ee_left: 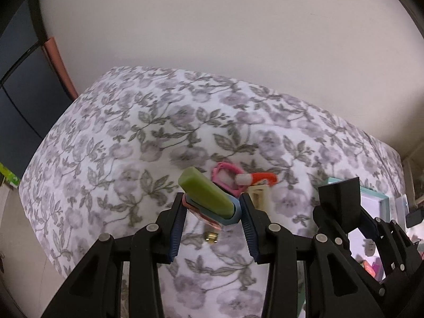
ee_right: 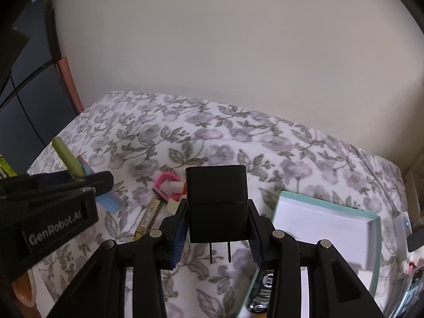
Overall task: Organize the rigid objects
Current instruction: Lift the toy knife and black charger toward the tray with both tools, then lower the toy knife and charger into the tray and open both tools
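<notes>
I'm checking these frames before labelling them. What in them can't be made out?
- Left wrist view: the pink layers under the green bar and blue piece in the left tongs; mostly covered.
- Left wrist view: small brass item on the floral cloth; blurred, half hidden.
- Right wrist view: dark gadget below the right tongs holding the black plug adapter; arms cover it.

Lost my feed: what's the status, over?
Left gripper shut on stacked green, blue and pink blocks. Right gripper shut on black plug adapter. Open box to the right, path unobstructed.
</notes>
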`<state>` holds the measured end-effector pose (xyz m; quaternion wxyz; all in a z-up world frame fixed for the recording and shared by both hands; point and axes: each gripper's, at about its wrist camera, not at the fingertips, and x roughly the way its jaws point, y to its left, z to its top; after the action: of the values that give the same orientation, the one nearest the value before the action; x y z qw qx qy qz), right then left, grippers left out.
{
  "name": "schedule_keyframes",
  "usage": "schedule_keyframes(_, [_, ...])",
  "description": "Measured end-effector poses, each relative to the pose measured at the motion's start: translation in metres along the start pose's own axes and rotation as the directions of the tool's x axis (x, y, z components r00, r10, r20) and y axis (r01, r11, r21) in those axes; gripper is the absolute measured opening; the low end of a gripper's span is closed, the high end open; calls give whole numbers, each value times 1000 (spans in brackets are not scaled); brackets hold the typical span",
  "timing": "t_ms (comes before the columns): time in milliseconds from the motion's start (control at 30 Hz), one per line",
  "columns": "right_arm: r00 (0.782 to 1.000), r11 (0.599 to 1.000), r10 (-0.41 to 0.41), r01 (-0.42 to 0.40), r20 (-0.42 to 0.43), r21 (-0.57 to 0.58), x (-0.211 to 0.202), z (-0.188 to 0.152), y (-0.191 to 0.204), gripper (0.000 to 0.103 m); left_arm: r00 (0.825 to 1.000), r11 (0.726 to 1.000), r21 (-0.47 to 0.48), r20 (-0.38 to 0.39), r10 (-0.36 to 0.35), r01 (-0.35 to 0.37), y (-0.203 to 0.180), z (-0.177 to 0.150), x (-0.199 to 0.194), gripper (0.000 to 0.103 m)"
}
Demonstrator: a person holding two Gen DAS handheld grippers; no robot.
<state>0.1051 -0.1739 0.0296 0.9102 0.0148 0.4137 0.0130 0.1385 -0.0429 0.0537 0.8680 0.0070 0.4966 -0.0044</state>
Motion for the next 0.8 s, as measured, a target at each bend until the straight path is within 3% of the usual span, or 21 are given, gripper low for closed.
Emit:
schedule_keyframes(300, [1000,995,-18,17,15,101,-13,1,-52,43,1000,996,85,15,-18,17,-48,-1,-8,42])
schedule_keyframes(633, [984,970,-176,176,-13,167,-27,-8,-122,43,999,971,234,17,-42,37,-115,-15,-11,42])
schedule_keyframes(800, [974,948,-223,227,-44,222,-31,-17,-161,43,995,944,315,-15,-98,98,-152,-30,-7,42])
